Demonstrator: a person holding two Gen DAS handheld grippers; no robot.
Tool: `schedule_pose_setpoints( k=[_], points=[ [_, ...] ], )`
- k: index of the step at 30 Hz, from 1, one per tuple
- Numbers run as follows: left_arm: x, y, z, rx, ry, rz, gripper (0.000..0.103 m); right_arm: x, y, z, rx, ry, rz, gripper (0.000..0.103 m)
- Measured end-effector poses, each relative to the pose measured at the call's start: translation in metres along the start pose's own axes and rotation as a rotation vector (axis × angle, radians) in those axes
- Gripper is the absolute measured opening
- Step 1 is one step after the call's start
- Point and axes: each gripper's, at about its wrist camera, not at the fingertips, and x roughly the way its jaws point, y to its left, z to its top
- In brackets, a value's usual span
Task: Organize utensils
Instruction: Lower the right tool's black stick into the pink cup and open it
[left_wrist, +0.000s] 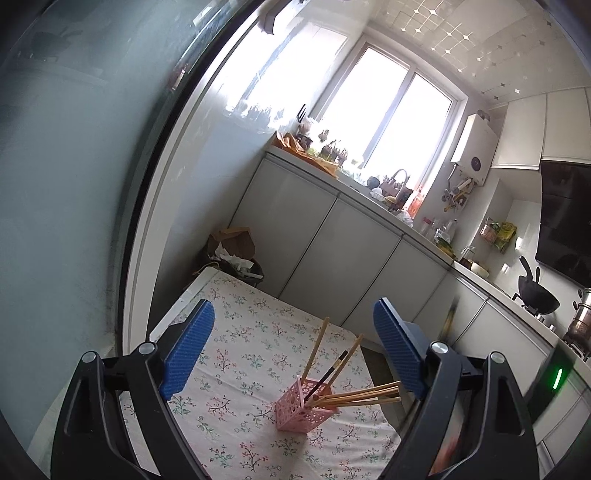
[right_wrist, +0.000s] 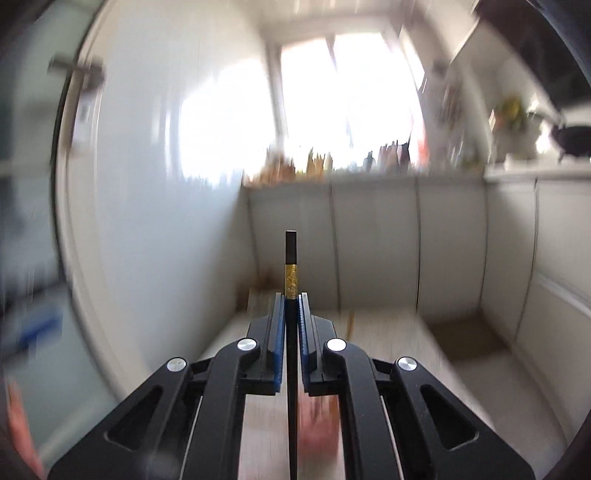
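A pink perforated holder (left_wrist: 304, 408) stands on the floral tablecloth (left_wrist: 240, 332) in the left wrist view. It holds several wooden chopsticks (left_wrist: 364, 395) and one black chopstick (left_wrist: 327, 374), all leaning. My left gripper (left_wrist: 291, 350) is open and empty, above and behind the holder. My right gripper (right_wrist: 291, 295) is shut on a black chopstick with a gold band (right_wrist: 290, 266), held upright above a blurred pink holder (right_wrist: 317, 432). The right wrist view is motion-blurred.
White kitchen cabinets (left_wrist: 332, 236) run behind the table, with cluttered items along the counter under the window. A bin with paper (left_wrist: 236, 254) sits at the table's far corner. A black wok (left_wrist: 537, 293) stands on the stove at right.
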Motion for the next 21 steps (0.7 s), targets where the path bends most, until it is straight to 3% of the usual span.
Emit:
schedule_pose_setpoints(
  k=[4,11,15,16,18,21],
  points=[
    [0.009,0.005,-0.002,-0.005,0.020,0.005,0.084,0.044,0.011,0.007,-0.012,-0.127,-0.063,0.007],
    [0.028,0.014,-0.009,-0.005,0.072,0.035,0.084,0.096,0.005,-0.058,-0.051,-0.161,-0.141,0.007],
    [0.026,0.018,-0.009,0.006,0.066,0.052,0.084,0.086,-0.003,-0.094,-0.066,-0.165,-0.149,0.008],
    [0.023,0.019,-0.007,0.003,0.059,0.053,0.084,0.077,-0.004,-0.100,-0.074,-0.171,-0.139,0.010],
    [0.019,0.021,-0.004,-0.007,0.044,0.058,0.084,0.056,0.007,-0.100,-0.104,-0.191,-0.125,0.035],
    [0.011,0.021,0.000,-0.022,0.026,0.052,0.084,0.034,0.008,-0.084,-0.086,-0.163,-0.097,0.037]
  ],
)
